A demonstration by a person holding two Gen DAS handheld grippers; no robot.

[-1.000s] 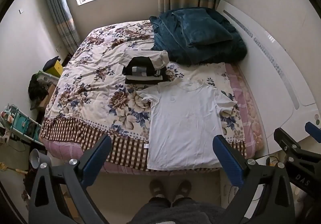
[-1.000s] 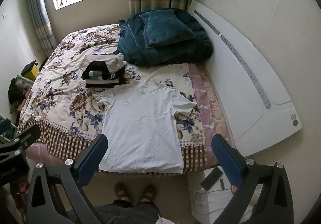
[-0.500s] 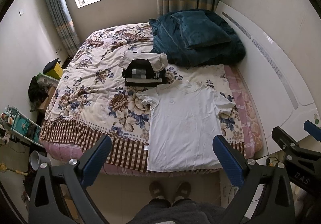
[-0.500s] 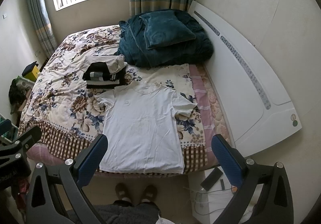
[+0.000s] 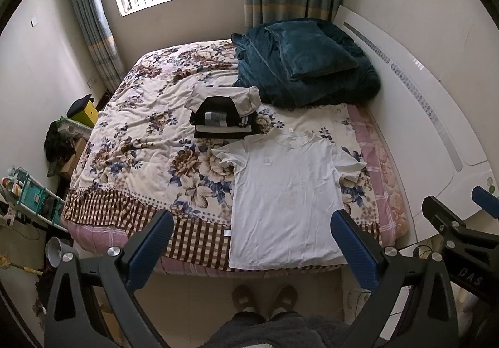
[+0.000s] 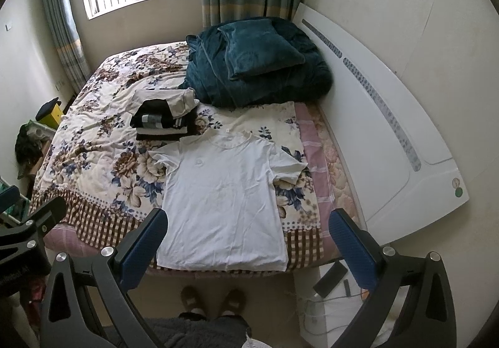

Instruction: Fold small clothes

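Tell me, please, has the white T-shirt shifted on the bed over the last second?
No. The white T-shirt lies flat with its collar just below the stack of folded clothes, as before; only the camera view drifted slightly.

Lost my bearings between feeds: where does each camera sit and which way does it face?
Left wrist: on the left tongs, held above the bed's foot, facing the white T-shirt; open fingers, person's slippered feet, right tongs at right edge.
Right wrist: on the right tongs, same direction; open fingers, feet, left tongs at left edge.
Both show the T-shirt, folded pile, teal bedding.
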